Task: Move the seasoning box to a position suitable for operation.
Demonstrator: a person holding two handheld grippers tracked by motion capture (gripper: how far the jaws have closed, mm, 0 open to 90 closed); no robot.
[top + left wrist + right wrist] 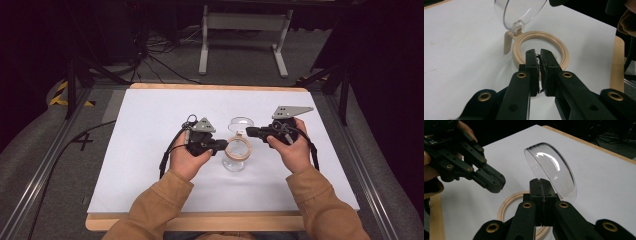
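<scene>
A clear glass jar [234, 164] with a beige ring rim [238, 148] stands mid-table. Its clear domed lid [241, 122] is hinged up at the far side. My left gripper [223, 145] points at the rim's left side, and its jaws [539, 53] stand almost together over the ring [564, 50] with nothing between them. A beige tab [507, 42] hangs below the lid's hinge. My right gripper [248, 132] is shut, its tips [540, 181] right by the lower edge of the lid [554, 167]; whether they pinch it I cannot tell. The left gripper [497, 184] hovers above the ring [505, 206].
A white sheet [150, 150] covers the wooden table [200, 222], with bare room on either side of the jar. Metal rails [45, 165] run along both sides. Cables and a grey stand [245, 25] lie on the floor beyond the far edge.
</scene>
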